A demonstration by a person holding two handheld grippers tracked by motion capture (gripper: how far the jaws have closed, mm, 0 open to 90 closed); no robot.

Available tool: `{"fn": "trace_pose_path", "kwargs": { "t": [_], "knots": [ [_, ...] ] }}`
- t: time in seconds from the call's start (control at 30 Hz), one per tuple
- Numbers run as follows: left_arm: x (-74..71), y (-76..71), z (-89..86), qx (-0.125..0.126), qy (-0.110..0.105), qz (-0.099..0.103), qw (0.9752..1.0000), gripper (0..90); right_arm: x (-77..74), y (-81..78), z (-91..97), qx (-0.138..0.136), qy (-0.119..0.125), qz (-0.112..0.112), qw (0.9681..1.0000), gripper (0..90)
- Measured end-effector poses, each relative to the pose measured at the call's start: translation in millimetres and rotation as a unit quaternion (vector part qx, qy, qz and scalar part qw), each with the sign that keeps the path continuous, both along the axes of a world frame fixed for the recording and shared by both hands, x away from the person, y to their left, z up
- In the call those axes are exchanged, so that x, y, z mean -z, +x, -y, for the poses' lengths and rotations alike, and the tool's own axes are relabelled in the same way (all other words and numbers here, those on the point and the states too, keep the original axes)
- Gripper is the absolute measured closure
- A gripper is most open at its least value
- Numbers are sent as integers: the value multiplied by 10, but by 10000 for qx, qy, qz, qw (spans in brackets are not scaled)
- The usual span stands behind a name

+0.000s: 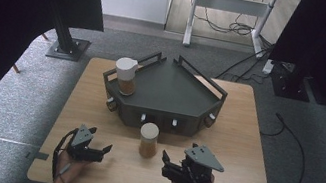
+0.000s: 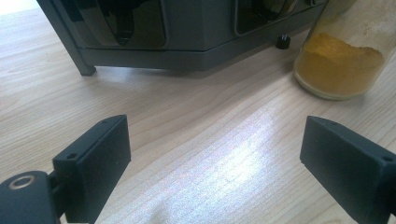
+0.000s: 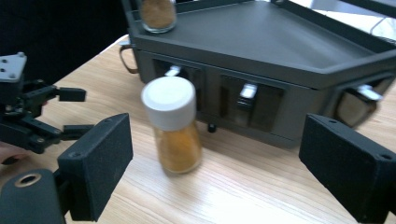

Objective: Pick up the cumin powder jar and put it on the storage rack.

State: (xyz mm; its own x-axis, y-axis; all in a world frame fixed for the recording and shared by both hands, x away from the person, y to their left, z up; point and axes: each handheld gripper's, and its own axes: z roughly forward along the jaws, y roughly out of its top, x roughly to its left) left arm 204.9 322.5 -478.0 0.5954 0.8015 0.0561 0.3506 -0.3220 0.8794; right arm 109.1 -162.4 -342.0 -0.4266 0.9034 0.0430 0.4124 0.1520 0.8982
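A: Where does the jar [image 1: 148, 139] stand?

B: Upright on the table [image 1: 244, 136], just in front of the rack [image 1: 171, 93], between the two grippers. It has a white lid and orange-brown powder inside.

A: Is either gripper holding it?

B: No. The right gripper [image 1: 165, 161] has its jaws wide apart with nothing between them. In the right gripper view the jar [image 3: 173, 123] stands ahead of the jaws, nearer the left one, clear of both.

A: And the left gripper [image 1: 107, 152]?

B: Its jaws are spread too, over bare wood. In the left gripper view the jar [image 2: 343, 58] sits ahead and to the right, apart from the jaws.

A: Anything else on the rack?

B: A second jar [image 1: 126, 76] with the same powder stands on its top, at the left corner. The right gripper view catches that one [image 3: 158, 15] at the upper edge, and the left gripper [image 3: 65, 112] farther off to the left.
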Motion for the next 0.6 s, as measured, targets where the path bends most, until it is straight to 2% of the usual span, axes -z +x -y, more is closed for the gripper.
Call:
{"fn": "trace_pose_path", "kwargs": {
  "t": [0.2,0.6],
  "knots": [
    [0,2,-3,10,2,-4,10000,87,78,62,-222,-124,-22,29,9999,93],
    [3,12,-13,28,-14,-26,10000,87,316,184,-576,12,-69,111,9999,103]
  ]
}}
